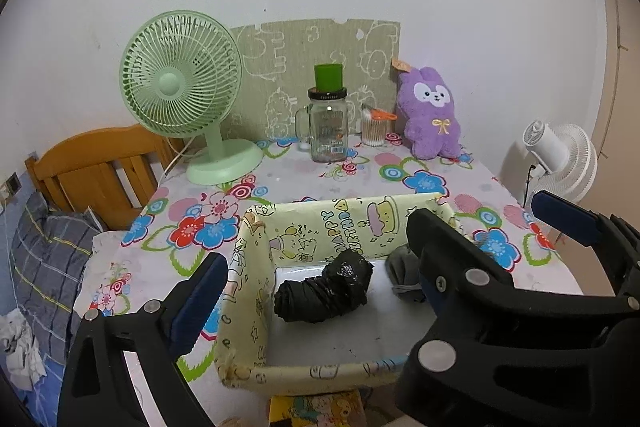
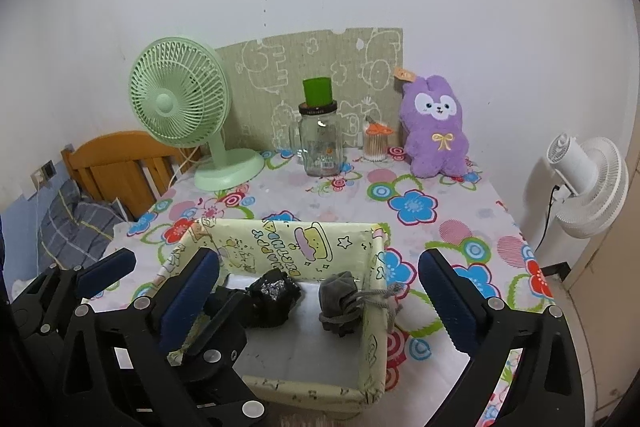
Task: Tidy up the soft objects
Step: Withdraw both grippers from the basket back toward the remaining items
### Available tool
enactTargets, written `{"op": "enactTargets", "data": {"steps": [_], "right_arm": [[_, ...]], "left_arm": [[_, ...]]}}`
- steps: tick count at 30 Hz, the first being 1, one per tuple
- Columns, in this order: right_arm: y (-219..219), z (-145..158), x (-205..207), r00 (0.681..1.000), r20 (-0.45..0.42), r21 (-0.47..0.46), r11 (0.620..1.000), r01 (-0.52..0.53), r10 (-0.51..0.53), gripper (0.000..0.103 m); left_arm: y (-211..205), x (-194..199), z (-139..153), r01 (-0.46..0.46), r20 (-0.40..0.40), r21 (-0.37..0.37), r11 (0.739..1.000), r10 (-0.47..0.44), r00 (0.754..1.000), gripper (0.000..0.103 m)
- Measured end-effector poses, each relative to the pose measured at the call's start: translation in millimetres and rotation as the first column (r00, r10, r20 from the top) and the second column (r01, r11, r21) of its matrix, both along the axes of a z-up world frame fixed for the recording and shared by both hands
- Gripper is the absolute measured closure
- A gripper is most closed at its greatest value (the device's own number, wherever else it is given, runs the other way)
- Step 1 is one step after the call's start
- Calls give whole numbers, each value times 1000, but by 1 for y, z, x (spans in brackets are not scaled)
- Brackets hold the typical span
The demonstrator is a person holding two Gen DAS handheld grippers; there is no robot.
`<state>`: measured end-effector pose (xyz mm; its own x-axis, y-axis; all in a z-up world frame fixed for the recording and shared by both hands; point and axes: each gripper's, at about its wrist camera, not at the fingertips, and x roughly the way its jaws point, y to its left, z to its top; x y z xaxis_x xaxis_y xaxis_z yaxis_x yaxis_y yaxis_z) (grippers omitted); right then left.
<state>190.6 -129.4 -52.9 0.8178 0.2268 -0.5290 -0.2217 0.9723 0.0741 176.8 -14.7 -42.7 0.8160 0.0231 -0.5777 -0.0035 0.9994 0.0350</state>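
Observation:
A pale yellow "Happy Birthday" box (image 1: 256,287) (image 2: 374,311) sits at the table's near edge. Inside lie a black crumpled soft bundle (image 1: 324,291) (image 2: 274,301) and a grey drawstring pouch (image 2: 338,301) (image 1: 402,267). A purple plush rabbit (image 1: 432,115) (image 2: 436,127) sits upright at the table's back right. My left gripper (image 1: 316,267) is open and empty, over the box's left part. My right gripper (image 2: 320,291) is open and empty, straddling the box's right wall. In the left wrist view the right gripper (image 1: 476,223) hides part of the pouch.
A green desk fan (image 1: 184,95) (image 2: 180,115) stands back left. A glass jar with a green cup on top (image 1: 328,123) (image 2: 320,135) and a cotton swab holder (image 1: 376,127) (image 2: 376,141) stand at the back. A white fan (image 2: 588,183) is off the table's right. A bed (image 1: 52,247) lies left.

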Motion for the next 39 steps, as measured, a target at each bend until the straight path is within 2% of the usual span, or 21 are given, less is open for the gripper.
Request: {"op": "enactTargets", "data": {"steps": [19,31,39], "right_arm": [[-5,27,-59,997,72,-11,1000,0,0,0],[-7,31,-91,997,83,-6,1000,2,-2,0],[-9,23,-110,997,72,0,1000,-1,1,0]], "left_arm": [[-2,-53,24,-7,64,-11,1000,7,998,2],[-2,-81,25,-15,78,-18,1000,16,997,2],[-5,-101,16,-10,71,-9,1000,11,997,2]]}}
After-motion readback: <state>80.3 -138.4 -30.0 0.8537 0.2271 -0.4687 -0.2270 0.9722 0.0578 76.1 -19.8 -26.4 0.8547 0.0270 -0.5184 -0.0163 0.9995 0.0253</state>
